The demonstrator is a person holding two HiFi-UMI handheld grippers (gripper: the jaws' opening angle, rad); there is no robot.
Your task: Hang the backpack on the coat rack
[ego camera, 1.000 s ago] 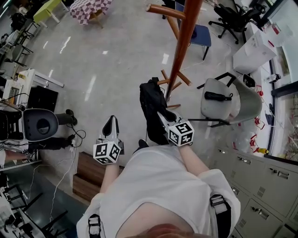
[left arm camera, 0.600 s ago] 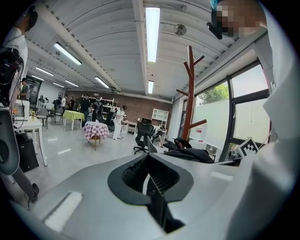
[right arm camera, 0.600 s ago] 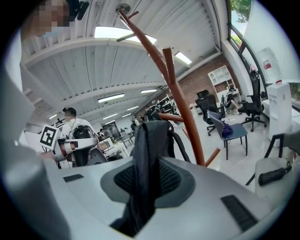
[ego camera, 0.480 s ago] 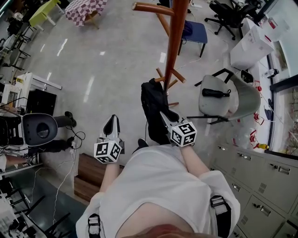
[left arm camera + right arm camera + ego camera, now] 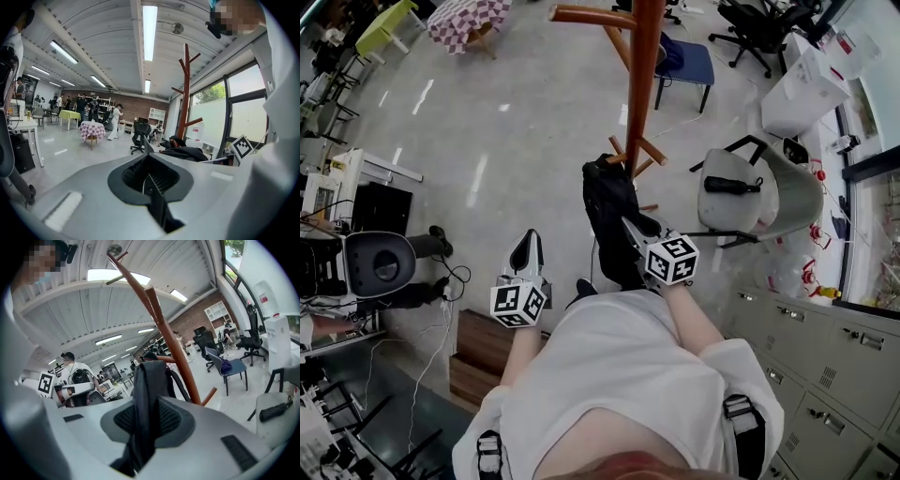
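Observation:
The black backpack (image 5: 607, 211) hangs by its strap from my right gripper (image 5: 628, 228), just in front of the wooden coat rack (image 5: 641, 84) and above its splayed feet. In the right gripper view the dark strap (image 5: 149, 390) runs up between the jaws of my right gripper (image 5: 143, 427), which is shut on it, with the rack's pole (image 5: 172, 348) close behind. My left gripper (image 5: 525, 242) is held out left of the bag, shut and empty. In the left gripper view my left gripper (image 5: 150, 180) shows its jaws meeting, with the backpack (image 5: 185, 152) and the rack (image 5: 186, 93) off to the right.
A grey shell chair (image 5: 787, 202) with a black object on its seat stands right of the rack. A blue chair (image 5: 689, 61) and a white box (image 5: 806, 89) lie beyond. Grey cabinets (image 5: 825, 384) line the right side. A black office chair (image 5: 380, 258) and a wooden step (image 5: 483, 352) are at left.
The coat rack has drawn closer and shifted left in the head view. The right gripper and backpack have edged toward its base, with the grip unchanged. The left gripper kept alongside.

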